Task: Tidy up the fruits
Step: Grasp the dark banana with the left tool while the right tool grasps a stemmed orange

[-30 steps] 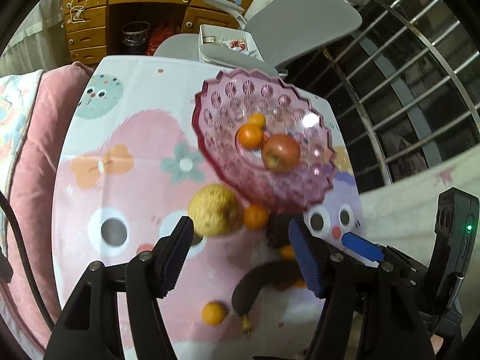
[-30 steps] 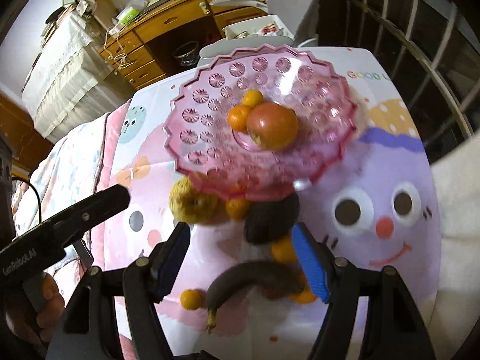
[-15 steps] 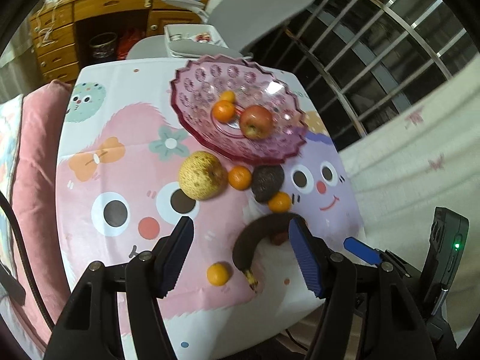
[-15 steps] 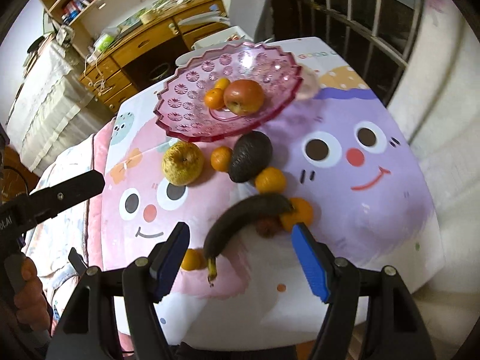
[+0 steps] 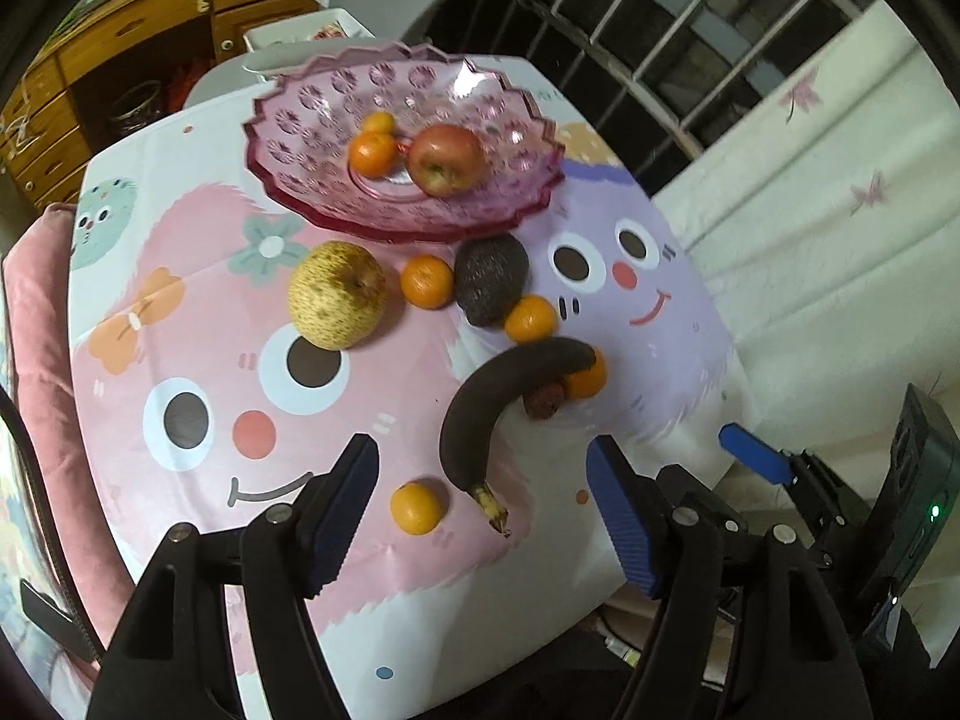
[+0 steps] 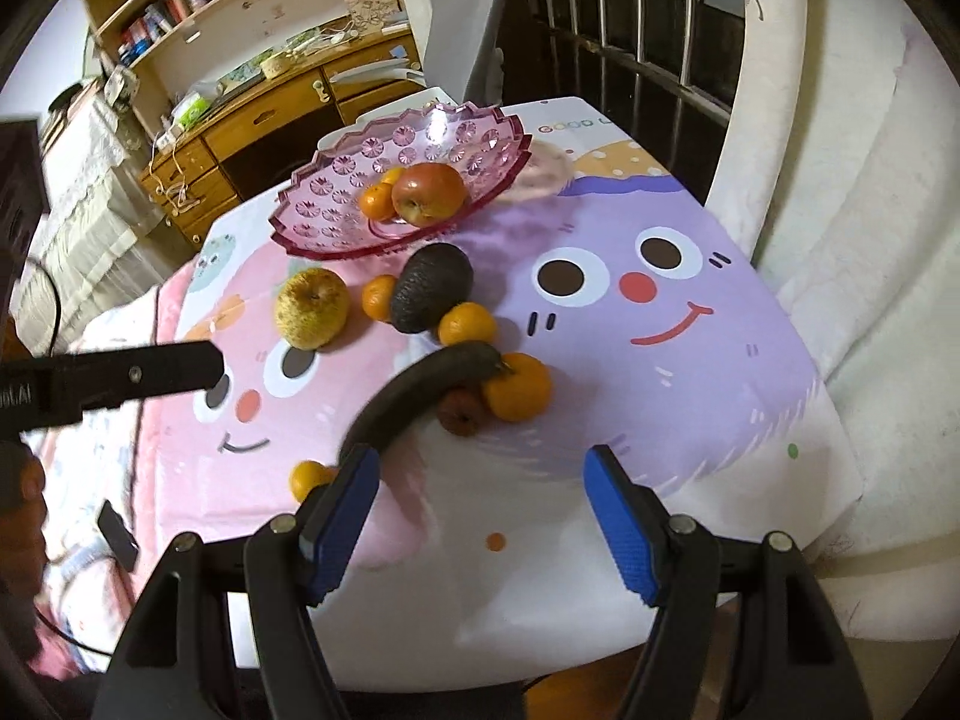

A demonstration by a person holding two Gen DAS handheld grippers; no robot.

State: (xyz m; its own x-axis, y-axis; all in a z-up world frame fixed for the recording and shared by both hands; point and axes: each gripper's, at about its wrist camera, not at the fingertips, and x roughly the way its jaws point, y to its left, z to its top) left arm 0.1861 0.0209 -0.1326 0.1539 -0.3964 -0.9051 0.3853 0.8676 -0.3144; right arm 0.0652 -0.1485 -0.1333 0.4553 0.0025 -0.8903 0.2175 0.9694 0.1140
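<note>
both sets of jaws were held wide apart and empty. the left gripper [image 5: 483,474] was poised above the near edge of the tabletop [image 5: 198,324], with a small orange [image 5: 418,507] and the stem end of the blackened banana [image 5: 498,405] framed between its pads. the right gripper [image 6: 480,489] was held beside it, aimed at the same banana [image 6: 414,396].

compared with a second ago, both grippers had been drawn back and up from the pink bowl [image 5: 300,138], so the whole spread was now seen. this was judged to be a retreat after a drop, with a fresh pick to be chosen.

an apple [image 5: 445,159] and two oranges [image 5: 373,153] were already in the bowl. left outside were a pear [image 5: 336,303], an avocado [image 5: 491,288], several loose oranges and a small reddish fruit [image 5: 543,402] tucked under the banana. the crowded cluster there was judged awkward to reach into cleanly.
</note>
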